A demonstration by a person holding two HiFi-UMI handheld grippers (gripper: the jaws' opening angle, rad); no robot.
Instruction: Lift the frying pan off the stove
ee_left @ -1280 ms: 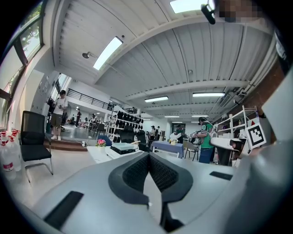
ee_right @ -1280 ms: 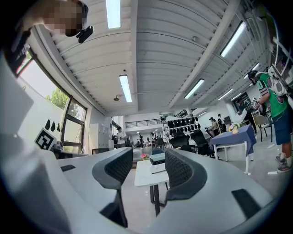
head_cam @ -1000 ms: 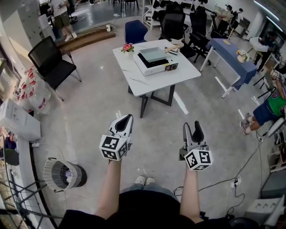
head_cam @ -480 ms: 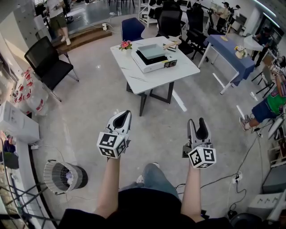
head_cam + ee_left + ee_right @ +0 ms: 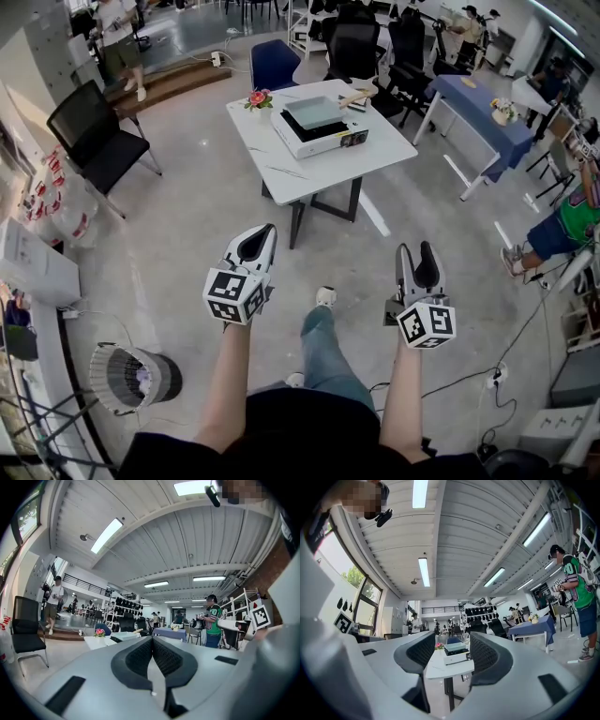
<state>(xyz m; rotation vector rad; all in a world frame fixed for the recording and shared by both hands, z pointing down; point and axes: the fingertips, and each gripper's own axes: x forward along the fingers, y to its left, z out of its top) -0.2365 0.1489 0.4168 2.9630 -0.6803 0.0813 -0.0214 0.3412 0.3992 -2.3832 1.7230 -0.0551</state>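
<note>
A white table (image 5: 319, 164) stands a few steps ahead, and on it sits a white box-shaped stove (image 5: 319, 131) with a dark top and a pale flat thing on that. I cannot make out a frying pan at this distance. Both grippers are held in the air, far short of the table. My left gripper (image 5: 255, 236) is shut, its pads meeting with nothing between them (image 5: 152, 639). My right gripper (image 5: 418, 253) is open and empty; the table (image 5: 445, 666) and stove (image 5: 457, 656) show through its gap (image 5: 451, 640).
A pot of pink flowers (image 5: 257, 97) stands on the table's far left corner. A black chair (image 5: 98, 131) is at left, a blue chair (image 5: 281, 61) behind the table, and a blue-covered table (image 5: 483, 108) at right. A round fan (image 5: 131, 375) and cables lie on the floor.
The person has stepped forward, one leg now swung ahead, so the table is a little nearer. Both grippers keep their pose and jaw state.
</note>
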